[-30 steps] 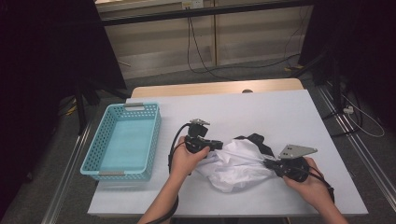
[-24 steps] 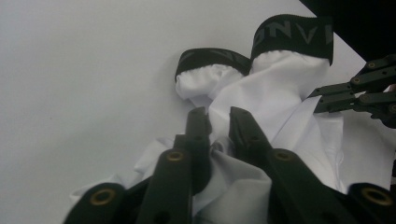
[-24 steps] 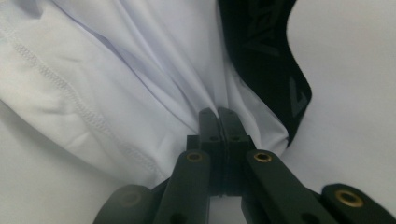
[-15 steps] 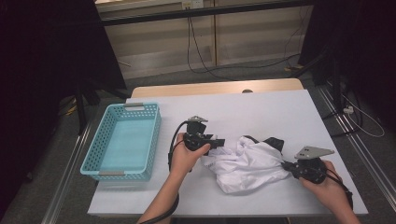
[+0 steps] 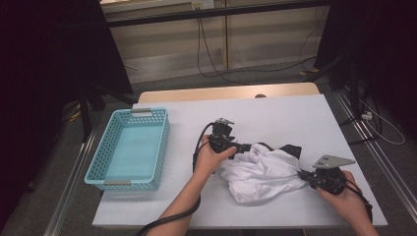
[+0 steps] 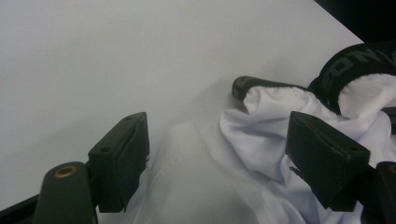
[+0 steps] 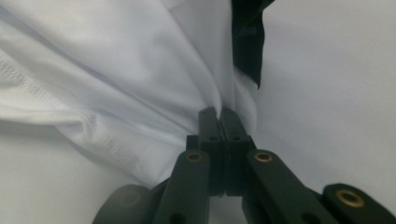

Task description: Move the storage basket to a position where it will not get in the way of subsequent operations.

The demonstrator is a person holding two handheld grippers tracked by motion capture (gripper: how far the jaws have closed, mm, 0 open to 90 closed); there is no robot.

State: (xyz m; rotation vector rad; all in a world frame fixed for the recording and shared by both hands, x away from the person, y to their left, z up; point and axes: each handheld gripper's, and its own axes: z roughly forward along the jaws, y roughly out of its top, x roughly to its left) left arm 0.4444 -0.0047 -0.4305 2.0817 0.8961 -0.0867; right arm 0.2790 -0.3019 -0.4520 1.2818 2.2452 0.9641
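On the white tabletop [image 5: 295,118], to the right of the single turquoise basket [image 5: 129,149], lay one crumpled white garment [image 5: 260,174] with black trim [image 5: 291,150] at its far edge. One pair of tongs worked at each end of the garment, two in all. The left tongs [image 5: 244,146] stood at the garment's left edge, just beside the basket-facing folds; their jaws had just been opening and stood wide, with loose white cloth lying between them but not pressed by either pad, as the left gripper view showed [image 6: 215,154]. The right tongs [image 5: 304,175], at the end of the garment farthest from the basket, were closed tight on a gathered pinch of the white fabric [image 7: 140,84], next to a strip of the black trim [image 7: 246,37].

The garment appeared thin, soft and light: it would probably sag, stretch and slide over the smooth tabletop rather than keep any shape, and a single-layer pinch might slip free. The black banded trim, apparently a stitched, thicker hem, looked the firmest place to take hold; failing that, a bunched fold near a seam, such as the stitched edge [image 7: 28,93] seen in the right gripper view, would likely give the jaws more to bite on. The basket stood apart from the garment and held nothing visible.
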